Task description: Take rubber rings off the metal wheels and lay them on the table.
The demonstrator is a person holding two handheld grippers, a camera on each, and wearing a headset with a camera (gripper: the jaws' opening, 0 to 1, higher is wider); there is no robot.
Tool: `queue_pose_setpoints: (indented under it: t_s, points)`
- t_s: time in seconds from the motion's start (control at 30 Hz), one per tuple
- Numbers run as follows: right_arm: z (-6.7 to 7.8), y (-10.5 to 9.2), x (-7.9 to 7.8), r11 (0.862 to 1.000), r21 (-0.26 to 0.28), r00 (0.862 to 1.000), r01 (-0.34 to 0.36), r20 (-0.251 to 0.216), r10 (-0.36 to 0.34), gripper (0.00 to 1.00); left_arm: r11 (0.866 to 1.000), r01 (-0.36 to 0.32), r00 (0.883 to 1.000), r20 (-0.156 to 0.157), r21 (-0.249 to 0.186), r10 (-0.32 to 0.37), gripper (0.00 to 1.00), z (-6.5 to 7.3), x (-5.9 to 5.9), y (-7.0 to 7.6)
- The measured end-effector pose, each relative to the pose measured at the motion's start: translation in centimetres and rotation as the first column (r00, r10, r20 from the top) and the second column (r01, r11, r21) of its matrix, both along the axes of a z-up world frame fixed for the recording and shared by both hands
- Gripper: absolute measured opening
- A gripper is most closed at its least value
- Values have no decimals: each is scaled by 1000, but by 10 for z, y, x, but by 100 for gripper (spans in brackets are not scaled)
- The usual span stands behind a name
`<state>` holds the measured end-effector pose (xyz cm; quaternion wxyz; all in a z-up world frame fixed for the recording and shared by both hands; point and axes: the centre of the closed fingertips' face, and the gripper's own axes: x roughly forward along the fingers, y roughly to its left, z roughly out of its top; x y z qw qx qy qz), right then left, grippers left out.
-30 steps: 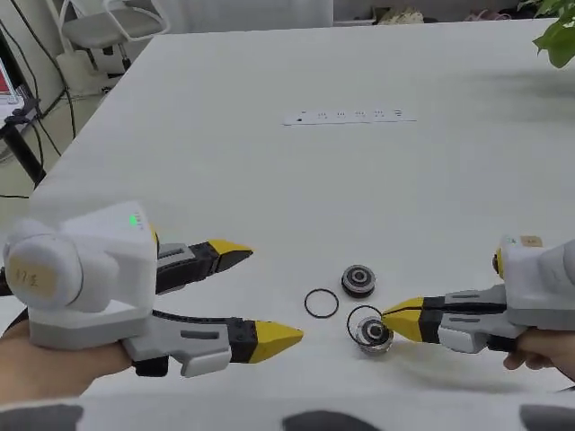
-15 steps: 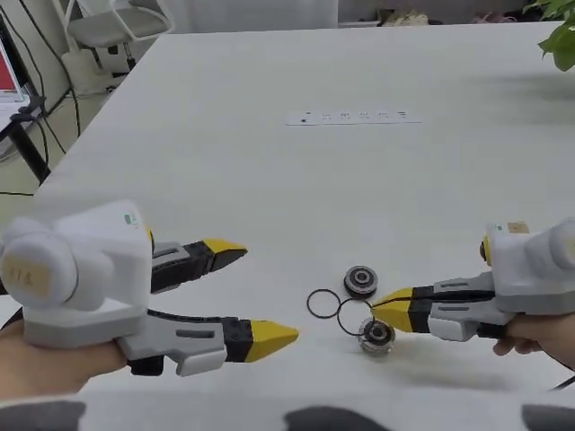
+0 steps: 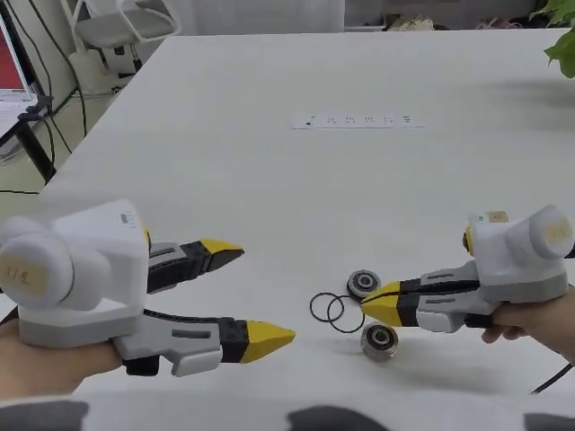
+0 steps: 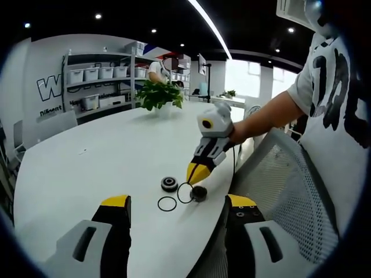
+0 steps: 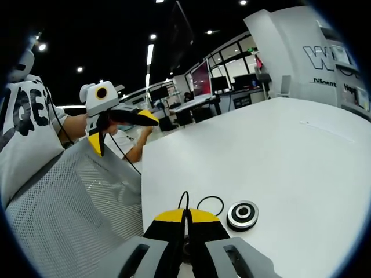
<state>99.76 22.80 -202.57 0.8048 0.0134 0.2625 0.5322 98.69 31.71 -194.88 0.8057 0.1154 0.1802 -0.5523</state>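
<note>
1. While the right gripper (image 3: 364,306) keeps its yellow-tipped jaws pressed together on a thin black rubber ring (image 3: 345,331), the step in hand reads as laying it down, since it is clear of any wheel.
2. Landmark: the loose black rubber ring (image 3: 311,307) lying flat on the white table (image 3: 269,162). The pinched ring hangs just right of it and overlaps it in the head view. I cannot tell whether it touches the table or the landmark.
3. One small round metal wheel (image 3: 364,284) sits just beyond-right of the landmark. The other small metal wheel (image 3: 379,341) sits nearer the person, right of the landmark and under the right gripper. Both look stripped, though that is hard to confirm.
4. The left gripper (image 3: 259,290) hangs left of the landmark, apart from it, with its jaws spread wide and nothing between them.
5. Next move, as a judgement: lower the pinched ring, part the jaws and back off rightward. Shifting it slightly first would avoid stacking it on the landmark.
6. Room: there is broad bare table beyond the landmark, up to a white power strip (image 3: 353,119) well apart. The table's near edge is close on the person's side, so release away from it.
</note>
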Motion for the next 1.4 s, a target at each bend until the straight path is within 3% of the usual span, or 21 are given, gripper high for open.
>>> queue_pose_setpoints:
  t_s: [0.43, 1.0, 1.4]
  points:
    - [-3, 16, 7, 997, -35, 998, -68, 13, 68, 0, 1000, -14, 1000, 3, -1, 14, 63, -2, 3, 5]
    - [-24, 29, -5, 979, -135, 987, -154, 26, 158, 0, 1000, -18, 1000, 1, 5, 18, 63, -2, 0, 4]
    - [-29, 27, -4, 972, -181, 985, -152, 47, 163, 2, 1000, -24, 1000, 3, 5, 24, 63, -1, 1, 5]
